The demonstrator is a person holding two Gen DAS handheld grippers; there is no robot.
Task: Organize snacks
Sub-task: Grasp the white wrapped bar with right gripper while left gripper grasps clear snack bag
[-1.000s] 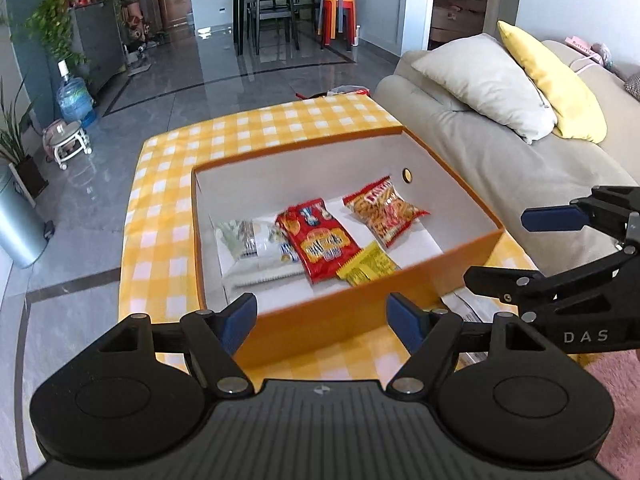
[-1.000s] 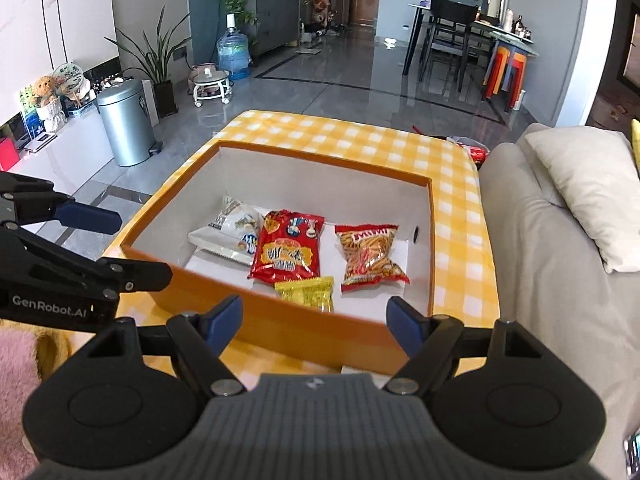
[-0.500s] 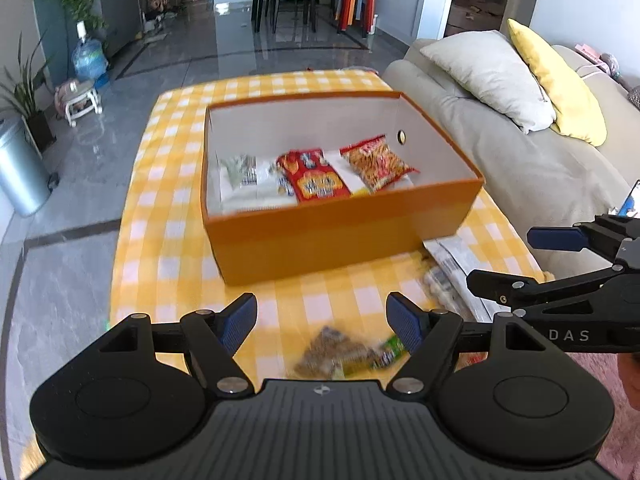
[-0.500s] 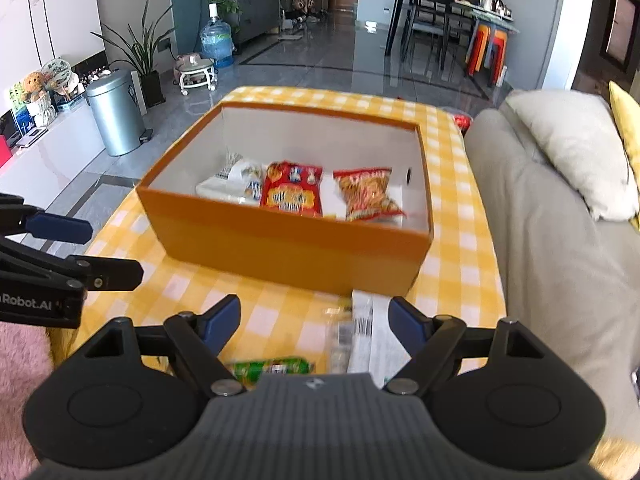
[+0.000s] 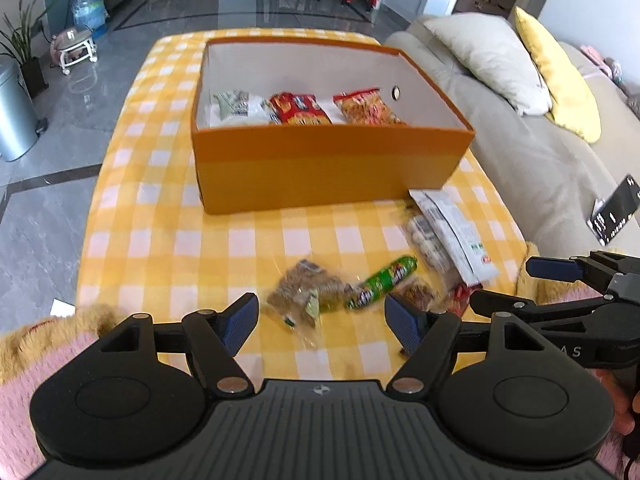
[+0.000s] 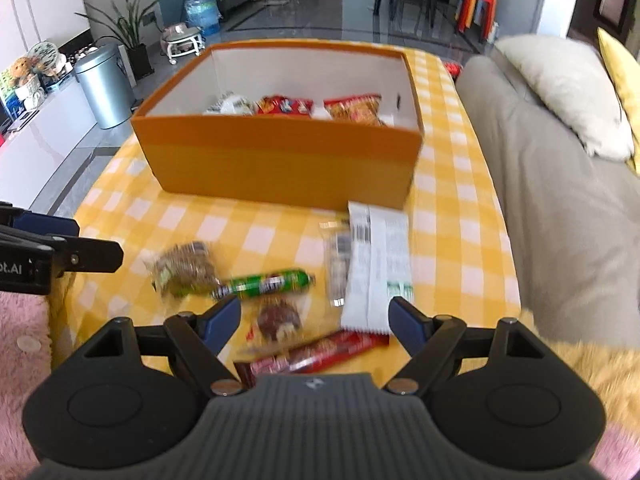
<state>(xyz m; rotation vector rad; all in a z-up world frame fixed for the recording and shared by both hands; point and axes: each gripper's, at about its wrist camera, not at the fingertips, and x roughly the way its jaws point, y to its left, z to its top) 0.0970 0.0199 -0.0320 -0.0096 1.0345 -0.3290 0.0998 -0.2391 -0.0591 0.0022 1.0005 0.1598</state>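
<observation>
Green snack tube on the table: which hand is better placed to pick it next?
Probably left: the green tube lies just ahead between the left gripper's open fingers. In the right view it sits left of centre.

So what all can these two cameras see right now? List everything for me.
box: 1, orange, on the checked cloth
snack packs in box: 3 visible, white, red, orange-red
loose snacks on cloth: about 6, green, brown, white, red, in front of the box
tablecloth: 1, yellow and white
sofa: 1, beige, beside the table
cushions: 2, cream and yellow
bin: 1, silver, on the floor
water bottle: 1, blue
left gripper: open, empty
right gripper: open, empty
</observation>
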